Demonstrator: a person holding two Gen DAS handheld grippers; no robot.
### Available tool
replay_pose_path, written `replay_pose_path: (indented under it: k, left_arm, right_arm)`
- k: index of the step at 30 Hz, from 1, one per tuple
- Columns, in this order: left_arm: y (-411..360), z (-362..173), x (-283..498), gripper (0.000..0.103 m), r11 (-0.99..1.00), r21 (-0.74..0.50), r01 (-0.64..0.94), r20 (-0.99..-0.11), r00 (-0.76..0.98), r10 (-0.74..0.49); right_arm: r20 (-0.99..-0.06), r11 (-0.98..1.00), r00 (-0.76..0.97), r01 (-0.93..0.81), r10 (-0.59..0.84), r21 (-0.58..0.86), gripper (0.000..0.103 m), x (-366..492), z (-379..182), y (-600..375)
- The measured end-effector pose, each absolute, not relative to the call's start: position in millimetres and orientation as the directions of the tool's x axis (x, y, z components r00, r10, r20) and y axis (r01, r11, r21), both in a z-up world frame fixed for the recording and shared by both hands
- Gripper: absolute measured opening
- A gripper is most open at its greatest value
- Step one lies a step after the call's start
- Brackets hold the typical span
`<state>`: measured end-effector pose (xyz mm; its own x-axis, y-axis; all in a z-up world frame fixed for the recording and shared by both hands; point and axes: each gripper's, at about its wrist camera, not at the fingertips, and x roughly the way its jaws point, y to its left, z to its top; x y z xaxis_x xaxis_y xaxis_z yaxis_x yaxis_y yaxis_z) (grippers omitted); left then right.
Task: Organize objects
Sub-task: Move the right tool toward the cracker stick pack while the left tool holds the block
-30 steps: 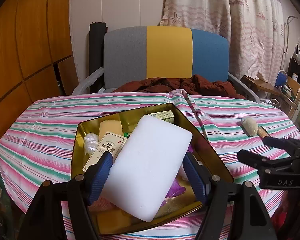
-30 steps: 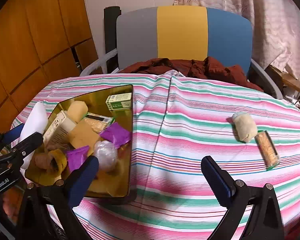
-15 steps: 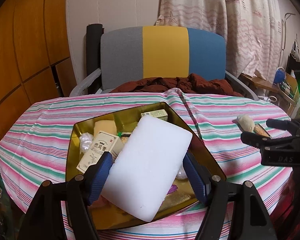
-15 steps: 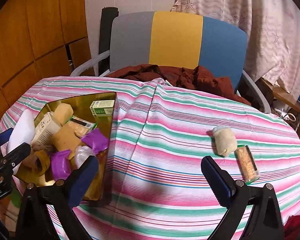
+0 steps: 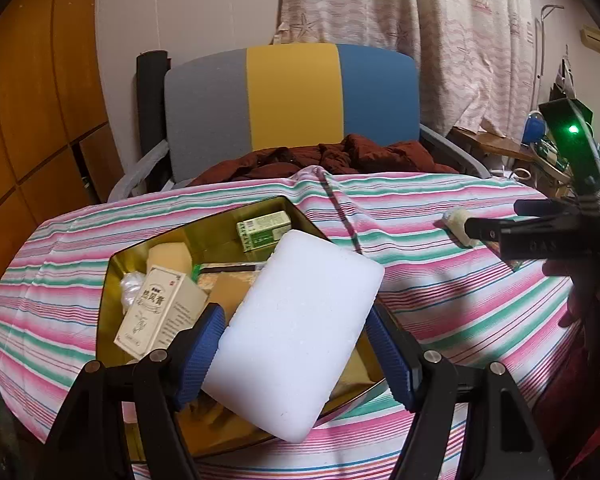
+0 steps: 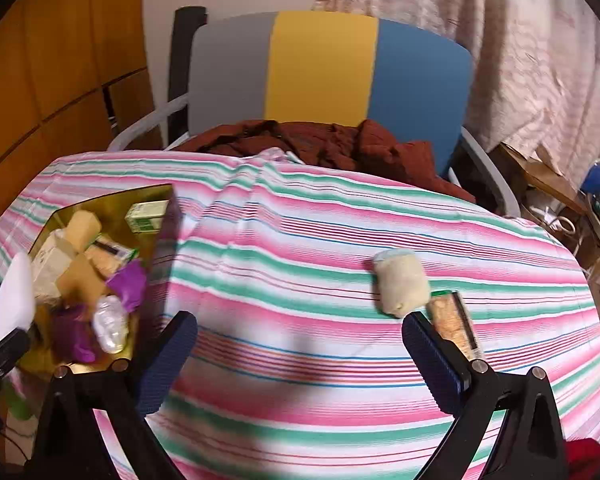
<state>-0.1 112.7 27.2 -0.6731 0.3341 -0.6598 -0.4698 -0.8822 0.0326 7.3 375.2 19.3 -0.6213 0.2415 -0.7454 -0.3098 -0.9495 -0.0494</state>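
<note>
Both grippers have drawn back and risen since a second ago.
Left gripper jaws clamp the white block, which hangs between them over the gold tray; release looks next. Right gripper jaws gape wide and empty, with the beige roll just beyond the right jaw, the packet partly behind it, both on the desk.
</note>
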Motion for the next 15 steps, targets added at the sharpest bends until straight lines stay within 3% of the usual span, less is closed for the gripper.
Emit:
replay_pose_path:
  k: [9, 15]
  left_arm:
    - [138.9, 24.7, 2.1, 0.074, -0.846, 0.056, -0.530, -0.672, -0.647, 0.361]
    - [163.0, 24.5, 2.5, 0.074, -0.808, 0.051, -0.587, -0.677, -0.615, 0.404]
  right_arm:
    - [-0.754, -0.886, -0.569, -0.462, 0.328, -0.036, 0.103, 12.7, 1.4, 457.0]
    - [-0.775, -0.739, -0.531, -0.661, 0.343, 0.126, 0.103, 38.0, -15.7, 529.3]
